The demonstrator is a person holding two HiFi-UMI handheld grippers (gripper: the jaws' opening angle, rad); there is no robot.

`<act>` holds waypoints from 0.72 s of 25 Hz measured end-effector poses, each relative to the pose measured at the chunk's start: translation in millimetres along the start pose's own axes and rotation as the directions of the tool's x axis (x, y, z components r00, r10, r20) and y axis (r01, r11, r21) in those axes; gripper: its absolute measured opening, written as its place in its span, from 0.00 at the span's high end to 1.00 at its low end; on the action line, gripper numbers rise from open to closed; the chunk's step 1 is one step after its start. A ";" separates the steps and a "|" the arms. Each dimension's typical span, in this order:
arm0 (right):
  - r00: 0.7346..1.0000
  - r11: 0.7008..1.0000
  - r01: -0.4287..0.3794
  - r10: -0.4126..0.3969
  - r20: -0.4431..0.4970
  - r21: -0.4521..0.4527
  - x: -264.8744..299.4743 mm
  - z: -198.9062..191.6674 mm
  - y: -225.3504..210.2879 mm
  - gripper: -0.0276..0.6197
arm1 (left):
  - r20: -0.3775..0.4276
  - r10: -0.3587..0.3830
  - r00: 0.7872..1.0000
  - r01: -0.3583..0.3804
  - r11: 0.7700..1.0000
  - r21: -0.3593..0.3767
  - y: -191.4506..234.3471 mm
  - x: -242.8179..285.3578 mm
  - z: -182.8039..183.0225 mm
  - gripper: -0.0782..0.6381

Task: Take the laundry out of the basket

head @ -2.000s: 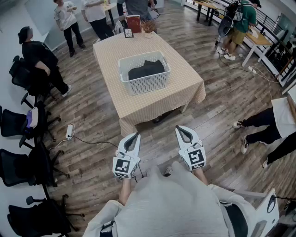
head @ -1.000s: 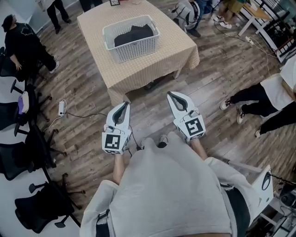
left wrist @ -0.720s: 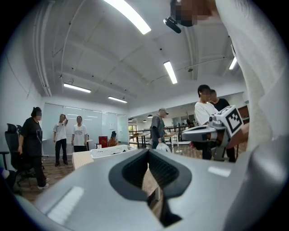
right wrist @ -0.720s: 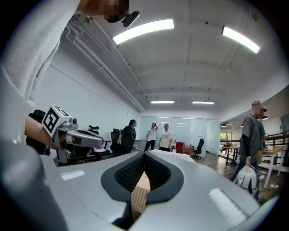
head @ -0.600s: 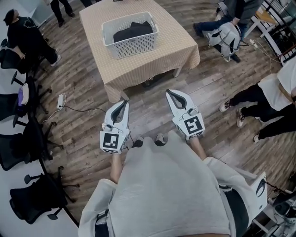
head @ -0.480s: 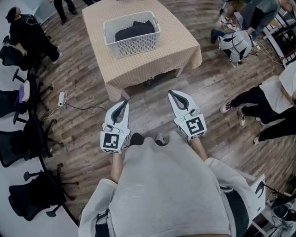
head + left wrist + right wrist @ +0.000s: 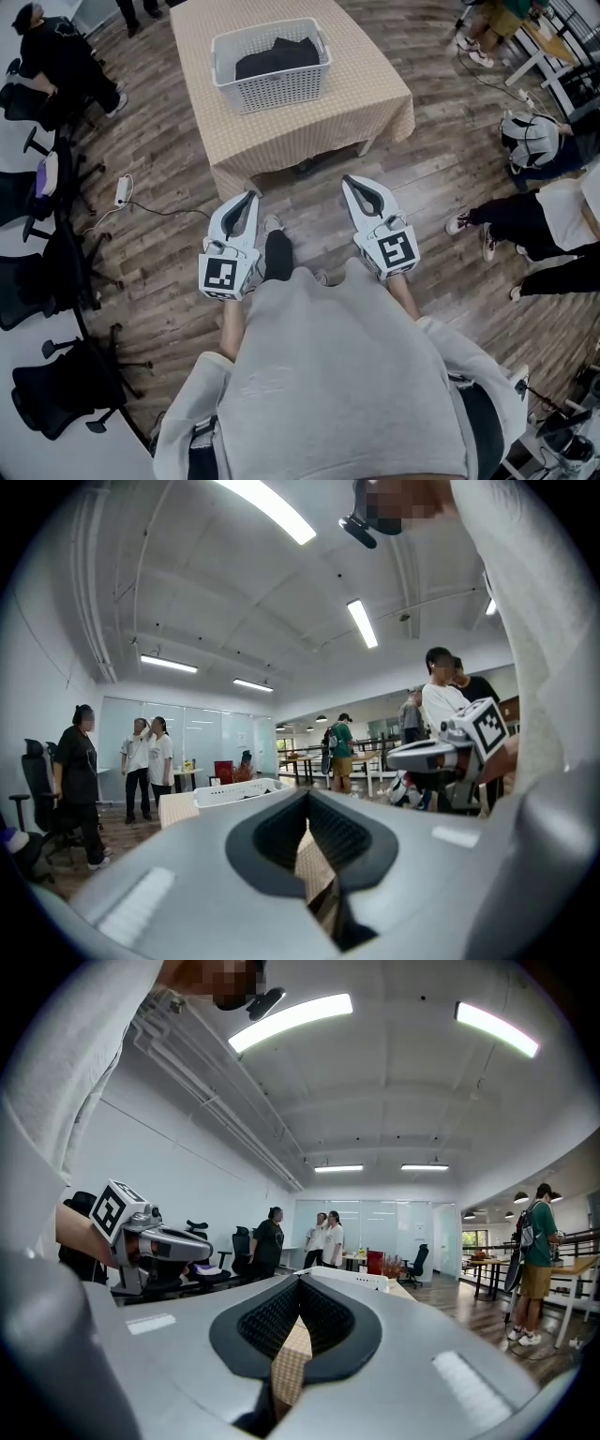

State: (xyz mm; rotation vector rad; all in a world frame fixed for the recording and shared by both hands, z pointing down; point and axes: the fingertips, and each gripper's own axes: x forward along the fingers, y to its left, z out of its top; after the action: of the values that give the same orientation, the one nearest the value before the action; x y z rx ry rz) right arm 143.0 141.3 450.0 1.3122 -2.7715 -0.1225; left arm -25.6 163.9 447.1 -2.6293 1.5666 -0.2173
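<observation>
A white plastic laundry basket (image 7: 270, 64) stands on a table with a beige checked cloth (image 7: 309, 117) ahead of me. Dark laundry (image 7: 277, 54) lies inside it. My left gripper (image 7: 246, 201) and right gripper (image 7: 355, 184) are held side by side over the wooden floor, short of the table's near edge, both shut with nothing in them. In the left gripper view the basket (image 7: 236, 791) shows beyond the shut left gripper (image 7: 307, 801). In the right gripper view the basket's rim (image 7: 354, 1280) shows past the shut right gripper (image 7: 300, 1284).
Black office chairs (image 7: 52, 272) line the left side, with a power strip and cable (image 7: 122, 190) on the floor. A person's legs (image 7: 525, 220) and a backpack (image 7: 528, 137) are at the right. People stand beyond the table (image 7: 323, 1238).
I have stepped closer to the table, one dark shoe now forward between the grippers. Both grippers stay shut and level. People at the right have moved on.
</observation>
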 end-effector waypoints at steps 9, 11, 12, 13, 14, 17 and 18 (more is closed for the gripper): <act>1.000 1.000 0.011 -0.012 -0.008 -0.008 81.6 -3.1 -27.2 0.96 | 0.026 -0.034 0.999 0.034 0.999 0.001 65.6 70.1 -5.8 0.88; 1.000 1.000 0.025 -0.026 -0.016 -0.011 108.1 -5.6 -38.2 0.96 | 0.036 -0.050 0.998 0.050 0.999 -0.001 87.7 94.2 -7.3 0.88; 0.999 0.999 0.034 -0.034 -0.022 -0.012 122.6 -6.7 -43.6 0.96 | 0.038 -0.059 0.998 0.059 0.998 -0.003 99.7 106.5 -8.0 0.88; 0.999 0.999 0.042 -0.042 -0.027 -0.013 137.8 -6.6 -49.0 0.96 | 0.041 -0.069 0.997 0.069 0.998 -0.004 112.5 118.7 -7.9 0.88; 0.998 0.999 0.050 -0.050 -0.031 -0.012 153.5 -4.6 -54.1 0.96 | 0.045 -0.077 0.996 0.077 0.997 -0.005 125.8 130.5 -6.7 0.88; 0.997 0.998 0.067 -0.067 -0.024 0.002 201.2 9.5 -67.1 0.96 | 0.064 -0.097 0.993 0.097 0.995 0.002 168.3 161.4 2.0 0.88; 0.997 0.997 0.074 -0.074 -0.022 0.004 216.9 14.2 -72.1 0.96 | 0.072 -0.104 0.992 0.104 0.995 0.005 182.3 171.6 5.4 0.88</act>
State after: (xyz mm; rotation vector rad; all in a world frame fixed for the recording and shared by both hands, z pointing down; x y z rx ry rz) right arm 59.9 -71.6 435.3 1.4087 -2.7077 -0.1054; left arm -102.6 -73.8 431.5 -2.6882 1.4097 -0.1272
